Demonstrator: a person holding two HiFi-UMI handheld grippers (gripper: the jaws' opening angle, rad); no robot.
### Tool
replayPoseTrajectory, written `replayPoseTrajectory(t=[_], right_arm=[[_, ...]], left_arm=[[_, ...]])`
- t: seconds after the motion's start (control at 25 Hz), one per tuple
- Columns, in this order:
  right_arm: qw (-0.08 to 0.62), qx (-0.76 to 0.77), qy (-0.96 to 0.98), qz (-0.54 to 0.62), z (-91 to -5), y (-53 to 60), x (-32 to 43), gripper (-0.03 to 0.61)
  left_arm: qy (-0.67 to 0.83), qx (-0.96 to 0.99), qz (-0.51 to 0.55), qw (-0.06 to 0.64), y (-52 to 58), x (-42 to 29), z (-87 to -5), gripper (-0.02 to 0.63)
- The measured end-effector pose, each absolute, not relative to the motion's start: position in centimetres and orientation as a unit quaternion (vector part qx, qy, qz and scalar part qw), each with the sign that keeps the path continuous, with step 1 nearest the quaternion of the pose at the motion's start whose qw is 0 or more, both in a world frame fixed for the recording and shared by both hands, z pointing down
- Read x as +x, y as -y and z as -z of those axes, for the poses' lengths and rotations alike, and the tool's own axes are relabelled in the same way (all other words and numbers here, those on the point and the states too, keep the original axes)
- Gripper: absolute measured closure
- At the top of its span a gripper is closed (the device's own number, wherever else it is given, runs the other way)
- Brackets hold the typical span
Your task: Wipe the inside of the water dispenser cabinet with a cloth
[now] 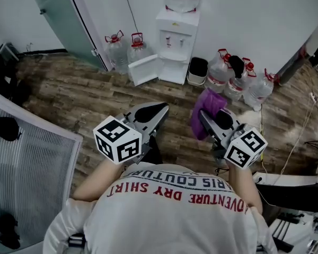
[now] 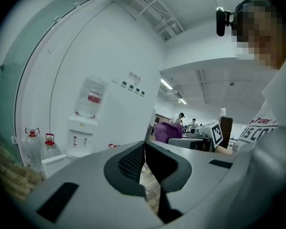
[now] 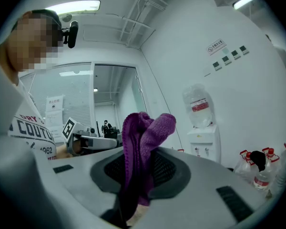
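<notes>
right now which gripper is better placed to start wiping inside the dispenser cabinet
Right, probably. The right gripper has its jaws shut on the purple cloth; the left gripper has its jaws together on nothing. The cabinet door already stands open ahead of both.

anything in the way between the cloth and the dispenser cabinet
Nothing visible does: from the purple cloth in the right gripper, bare floor runs to the water dispenser cabinet, its door swung open leftward. The bin and bottles stand off to the sides.

Purple cloth [image 3: 143, 137] (fuzzy, terry-like pile); smooth white plastic dispenser [image 1: 176, 41]; matt wood-grain plank floor [image 1: 69, 99].
</notes>
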State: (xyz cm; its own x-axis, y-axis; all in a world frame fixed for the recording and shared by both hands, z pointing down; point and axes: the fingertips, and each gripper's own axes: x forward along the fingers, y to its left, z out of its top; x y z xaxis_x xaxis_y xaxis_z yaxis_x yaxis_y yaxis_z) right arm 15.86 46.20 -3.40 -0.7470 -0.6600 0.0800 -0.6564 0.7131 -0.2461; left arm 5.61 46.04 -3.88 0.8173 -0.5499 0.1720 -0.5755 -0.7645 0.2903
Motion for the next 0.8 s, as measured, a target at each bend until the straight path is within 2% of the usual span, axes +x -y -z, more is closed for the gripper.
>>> replayPoseTrajectory(t=[0.28,0.8], right_arm=[[0.000,-0.364,-0.920,0.148,1.4,-37.5,14.6,0.480],[-0.018,-0.390,-0.900,0.195,-1.1,-14.1,8.6,0.479]], left_arm=[[0.292,0.937,-0.044,0.188,-37.2,4.4,1.6,0.586],[0.266,0.934,-0.067,0.231,-12.6,-0.9,-1.3,0.586]])
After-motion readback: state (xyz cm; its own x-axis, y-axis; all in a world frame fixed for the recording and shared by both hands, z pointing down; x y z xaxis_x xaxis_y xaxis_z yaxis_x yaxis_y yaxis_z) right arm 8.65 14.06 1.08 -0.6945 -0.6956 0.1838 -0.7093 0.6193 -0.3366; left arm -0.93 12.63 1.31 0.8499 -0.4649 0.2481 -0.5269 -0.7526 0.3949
